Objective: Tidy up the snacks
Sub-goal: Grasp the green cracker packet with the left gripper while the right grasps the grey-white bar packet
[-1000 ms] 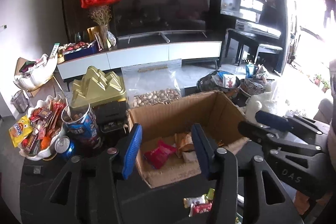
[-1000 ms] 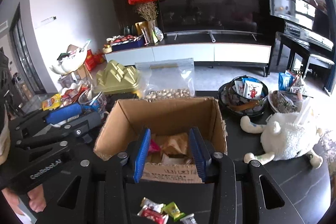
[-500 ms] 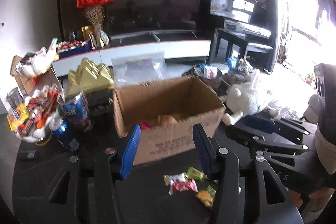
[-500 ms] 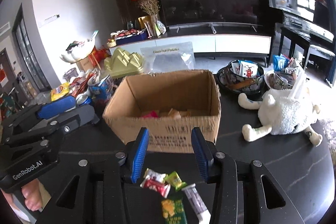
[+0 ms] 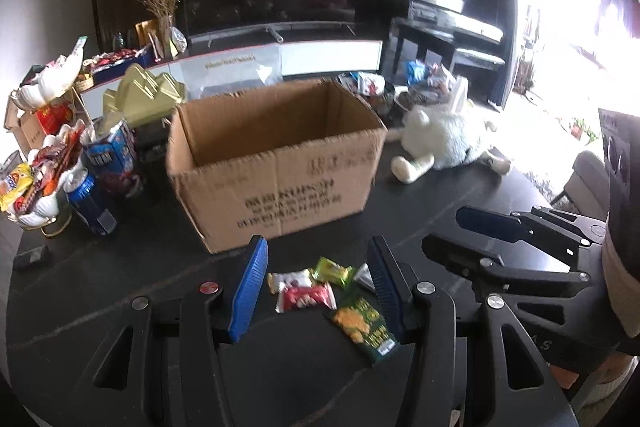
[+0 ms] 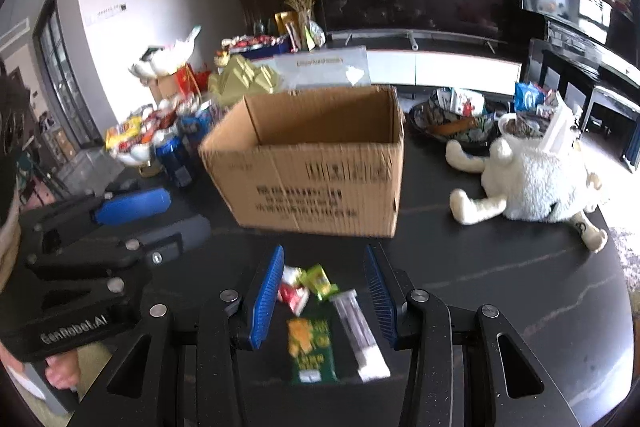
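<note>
Snacks (image 5: 306, 297) lie loose in a small cluster on the dark counter (image 5: 140, 283), just in front of the cardboard box (image 5: 276, 163), on its printed side. Cluster contents: a red wrapper (image 5: 306, 298), a white sweet (image 5: 289, 279), a light green sweet (image 5: 333, 270), a dark green packet (image 6: 311, 347) with yellow print, and a clear long packet (image 6: 358, 331).

Relative to the box, the dark green packet and the clear long packet lie farthest out, their long axes running roughly away from the box front toward the cameras; the small sweets sit nearer the box.

Left claw (image 5: 316, 285): spread, nothing between the pads; the red wrapper and the sweets fall within its gap in the left wrist view, below and ahead of it. No contact is evident.

Right claw (image 6: 326, 291): spread, empty; the dark green packet and the clear long packet lie centred under its gap.

Judgement: both claws stand near the cluster on the side away from the box; the right appears better aligned with the two long packets, the left with the small sweets.

A white plush toy (image 6: 532, 183) lies to the right of the box, well apart from the cluster.
</note>
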